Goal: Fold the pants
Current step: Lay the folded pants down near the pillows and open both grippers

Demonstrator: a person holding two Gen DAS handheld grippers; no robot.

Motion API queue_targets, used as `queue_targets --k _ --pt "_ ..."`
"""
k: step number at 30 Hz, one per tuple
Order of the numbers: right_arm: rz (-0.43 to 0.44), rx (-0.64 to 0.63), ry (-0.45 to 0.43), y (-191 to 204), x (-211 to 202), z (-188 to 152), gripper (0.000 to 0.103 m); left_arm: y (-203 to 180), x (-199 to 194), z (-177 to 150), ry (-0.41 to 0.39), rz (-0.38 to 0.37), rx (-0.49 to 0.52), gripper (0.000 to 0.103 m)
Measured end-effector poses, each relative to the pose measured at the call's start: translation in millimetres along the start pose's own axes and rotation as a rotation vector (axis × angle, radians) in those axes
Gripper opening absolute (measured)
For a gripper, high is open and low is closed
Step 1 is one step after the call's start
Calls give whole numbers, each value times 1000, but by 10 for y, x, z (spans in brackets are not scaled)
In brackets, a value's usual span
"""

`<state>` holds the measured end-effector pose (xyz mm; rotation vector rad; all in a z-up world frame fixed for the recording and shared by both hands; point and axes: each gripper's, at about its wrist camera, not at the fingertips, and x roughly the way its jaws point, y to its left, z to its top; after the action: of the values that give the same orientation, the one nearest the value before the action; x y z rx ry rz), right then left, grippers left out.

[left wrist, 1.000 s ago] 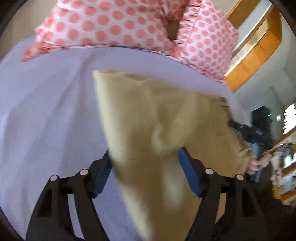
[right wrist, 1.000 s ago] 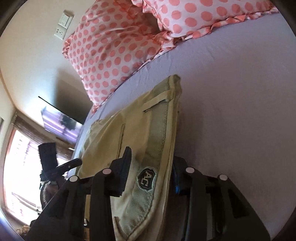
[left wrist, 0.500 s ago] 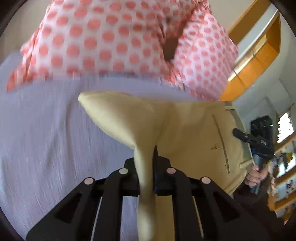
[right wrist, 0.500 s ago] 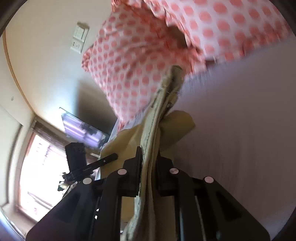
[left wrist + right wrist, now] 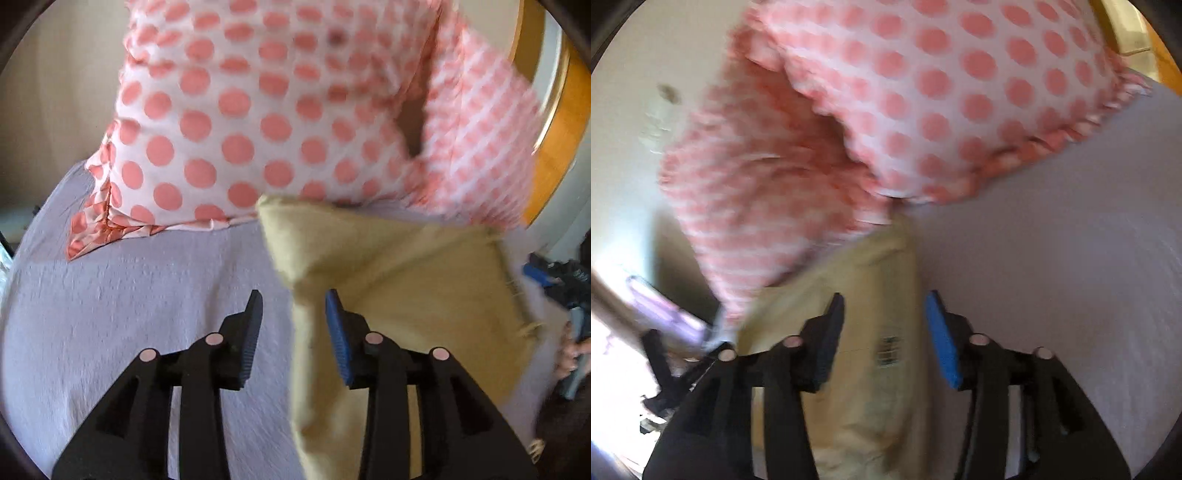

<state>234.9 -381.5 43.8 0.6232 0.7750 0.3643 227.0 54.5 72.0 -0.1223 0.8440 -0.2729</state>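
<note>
Pants (image 5: 399, 295) lie lengthwise toward pillows (image 5: 258, 110) at bed (image 5: 147, 295) head; left gripper (image 5: 293, 325) and right gripper (image 5: 884, 328) jaws spread, cloth edge between, unpinched.

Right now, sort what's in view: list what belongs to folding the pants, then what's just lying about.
Part of the job:
- khaki pants, folded on the bed
- left gripper, open
- right gripper, open
- lavender bedsheet, the folding surface

Just lying about:
- polka-dot pillows, against the pants' far edge
- wooden headboard trim
</note>
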Motion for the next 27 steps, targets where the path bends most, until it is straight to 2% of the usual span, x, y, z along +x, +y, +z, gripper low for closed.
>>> queue_targets --k 2,4,6,8,10,11,13,14,16,17,18,20,23,25,27 --pt "71 -19 41 120 40 -46 64 -87 -117 -58 -12 -122 -16 47" --pt "85 -34 105 210 186 -121 70 -217 -36 -110 33 -212 -19 55" --pt "56 -17 170 202 364 -180 79 -310 157 -157 98 -206 -15 57" --pt "18 33 196 106 483 -214 80 -303 380 -189 166 -152 -26 58" --pt "30 65 186 44 455 -184 80 -296 430 -185 140 -111 -25 59" --pt "14 71 190 86 442 -172 80 -326 419 -172 156 -71 -9 59" --pt "-87 27 157 205 231 -255 81 -350 254 -260 143 -31 7 63" --pt "-130 -40 115 351 50 -339 88 -384 90 -345 120 0 32 67" --pt "-153 -152 23 553 -312 -589 102 -428 -168 -530 81 66 73 93" --pt "-164 -210 -27 642 -511 -799 102 -469 -375 -709 42 125 93 97" --pt "-169 -241 -43 706 -567 -921 102 -477 -514 -856 17 154 106 101" --pt "-202 -317 -48 796 -667 -1348 102 -560 -744 -1155 -25 175 138 101" --pt "-327 -386 -49 857 -546 -1877 102 -672 -892 -1564 -49 239 158 101" --pt "-374 -425 -59 910 -464 -2028 102 -730 -891 -1732 -52 273 163 101" --pt "-411 -463 -60 953 -383 -2148 102 -749 -874 -1824 -54 270 164 101"
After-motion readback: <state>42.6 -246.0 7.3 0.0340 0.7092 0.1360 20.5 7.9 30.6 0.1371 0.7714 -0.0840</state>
